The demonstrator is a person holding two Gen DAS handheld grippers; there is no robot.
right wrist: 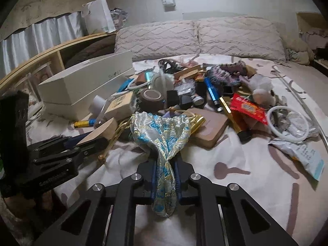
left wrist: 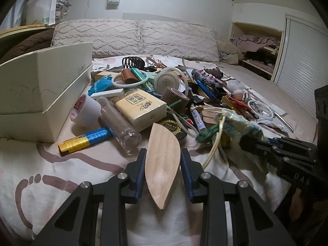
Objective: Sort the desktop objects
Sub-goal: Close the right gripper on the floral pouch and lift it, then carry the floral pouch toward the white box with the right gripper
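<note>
Left gripper jaws pinch a leaf-shaped wooden piece by its thin edges at the near rim of the clutter pile on the bed; smooth tapered sides, so it may pivot or slip out if tilted. Right gripper jaws are pressed onto a bunched brocade pouch; its gold cord trails left into the pile and could snag, dragging neighbours. The white box sits far left, and both grippers work close together, risking collision.

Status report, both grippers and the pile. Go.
Left gripper shut on wooden leaf-shaped piece. Right gripper shut on brocade pouch. Clutter pile unsorted on bed; white box at left.
</note>
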